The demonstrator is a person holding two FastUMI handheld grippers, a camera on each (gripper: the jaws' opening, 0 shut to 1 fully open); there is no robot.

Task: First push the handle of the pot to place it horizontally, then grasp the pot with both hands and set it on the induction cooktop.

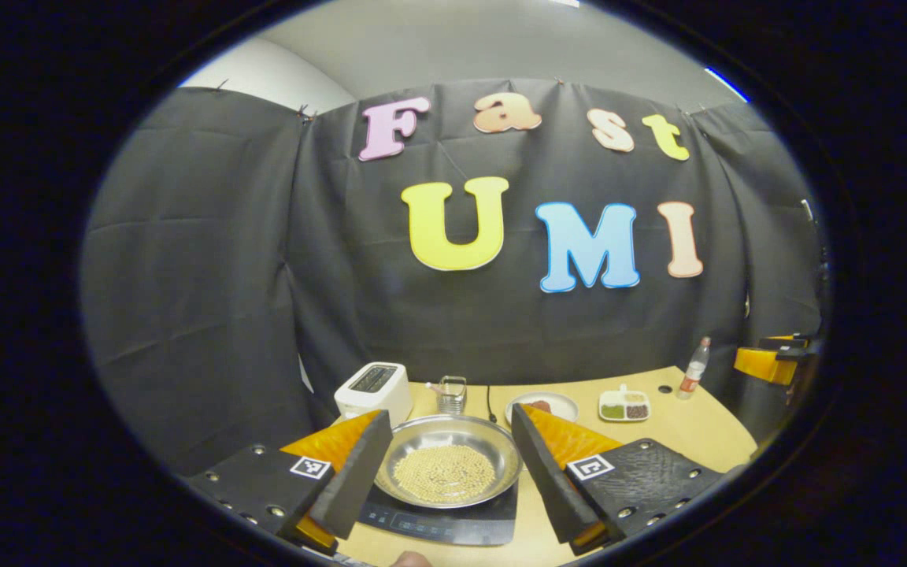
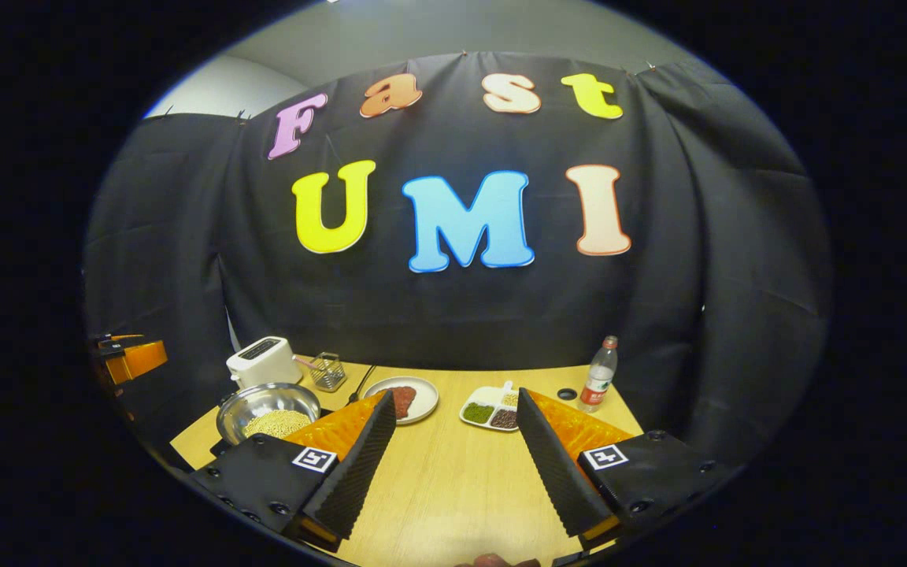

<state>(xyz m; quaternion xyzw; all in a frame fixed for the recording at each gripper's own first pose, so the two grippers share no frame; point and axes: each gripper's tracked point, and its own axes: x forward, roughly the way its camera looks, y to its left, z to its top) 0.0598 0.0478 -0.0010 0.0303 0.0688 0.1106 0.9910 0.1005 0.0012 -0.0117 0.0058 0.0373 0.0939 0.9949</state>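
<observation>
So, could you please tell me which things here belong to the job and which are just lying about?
Job: pot, induction cooktop, left gripper, right gripper.

Lying about: toaster, wire basket, plate, divided dish, bottle.

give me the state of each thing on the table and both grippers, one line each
pot: sitting on the cooktop, holding pale beans
induction cooktop: under the pot
left gripper: open, holding nothing
right gripper: open, holding nothing
toaster: upright, slots empty
plate: holds a reddish piece of food
divided dish: compartments filled
bottle: upright, cap on
wire basket: upright
</observation>
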